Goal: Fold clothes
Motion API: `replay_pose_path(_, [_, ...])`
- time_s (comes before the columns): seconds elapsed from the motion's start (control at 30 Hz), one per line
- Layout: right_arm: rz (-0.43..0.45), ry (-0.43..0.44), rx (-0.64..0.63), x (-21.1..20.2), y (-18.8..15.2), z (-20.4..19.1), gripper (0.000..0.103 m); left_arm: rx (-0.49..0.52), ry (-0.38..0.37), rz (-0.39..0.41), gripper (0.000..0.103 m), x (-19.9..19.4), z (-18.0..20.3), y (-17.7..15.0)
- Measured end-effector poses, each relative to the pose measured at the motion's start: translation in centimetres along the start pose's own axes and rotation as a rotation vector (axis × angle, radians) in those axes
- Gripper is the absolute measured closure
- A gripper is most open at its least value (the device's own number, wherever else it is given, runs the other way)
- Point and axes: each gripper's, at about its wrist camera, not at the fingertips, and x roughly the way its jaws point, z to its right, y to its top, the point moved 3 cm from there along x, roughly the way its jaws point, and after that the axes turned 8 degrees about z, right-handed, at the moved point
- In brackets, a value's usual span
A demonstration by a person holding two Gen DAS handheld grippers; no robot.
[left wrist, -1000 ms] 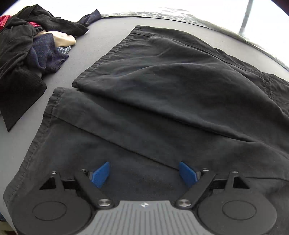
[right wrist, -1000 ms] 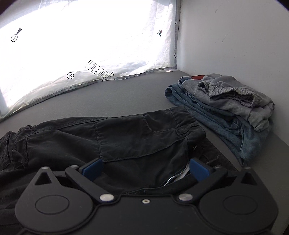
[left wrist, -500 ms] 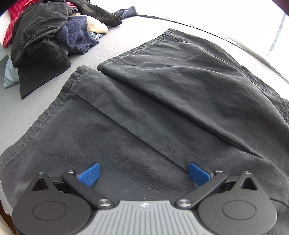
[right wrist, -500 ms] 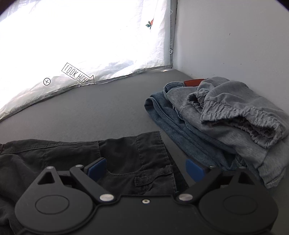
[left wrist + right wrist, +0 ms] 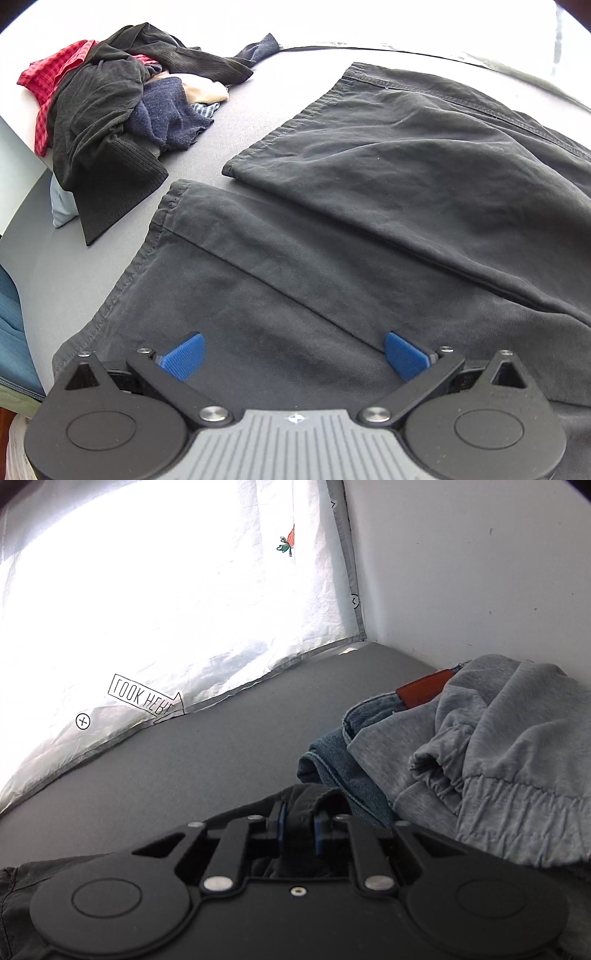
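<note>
Clenched on a fold of the black trousers (image 5: 306, 801) at lower centre, the right gripper (image 5: 298, 829) sits beside folded grey and denim clothes (image 5: 491, 760) at right. Released, the left gripper (image 5: 293, 354) hovers over the trouser legs (image 5: 369, 221) spread across the frame, with a heap of clothes (image 5: 110, 110) at upper left.

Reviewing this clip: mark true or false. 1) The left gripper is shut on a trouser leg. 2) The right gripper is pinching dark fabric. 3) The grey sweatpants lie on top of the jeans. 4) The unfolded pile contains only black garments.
1) False: the left gripper hangs open over the black trousers.
2) True: the right gripper has its jaws closed on a fold of the trousers.
3) True: the grey sweatpants rest on the blue jeans.
4) False: the clothes pile also shows a red checked garment and navy knit.
</note>
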Motion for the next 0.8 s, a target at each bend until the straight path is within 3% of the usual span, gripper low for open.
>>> replay_pose_path(0.1, [-0.063, -0.076, -0.068, 2.0, -1.9, -1.0, 0.081, -0.023, -0.009, 0.017, 0.000, 0.2, -0.4, -0.1])
replay_pose_path(0.2, [-0.045, -0.155, -0.099, 0.4, -1.4, -1.4, 0.052, -0.099, -0.030, 0.015, 0.000, 0.6, -1.1, -0.5])
replay_pose_path(0.27, [-0.028, -0.148, -0.073, -1.5, -1.2, -1.1, 0.051, -0.175, -0.051, 0.005, 0.000, 0.9, -1.8, -0.8])
replay_pose_path(0.4, [-0.012, -0.127, -0.069, -6.0, -2.1, -0.9, 0.031, -0.303, -0.117, -0.013, 0.000, 1.3, -2.8, -1.7])
replay_pose_path(0.6, [-0.061, -0.071, 0.023, -13.3, -7.1, -0.5, 0.021, -0.289, -0.138, 0.015, 0.000, 1.1, -2.6, -2.2])
replay_pose_path(0.8, [-0.138, -0.100, 0.049, -18.8, -13.1, -1.2, 0.016, -0.213, -0.199, 0.025, 0.000, 0.3, -2.9, -3.4])
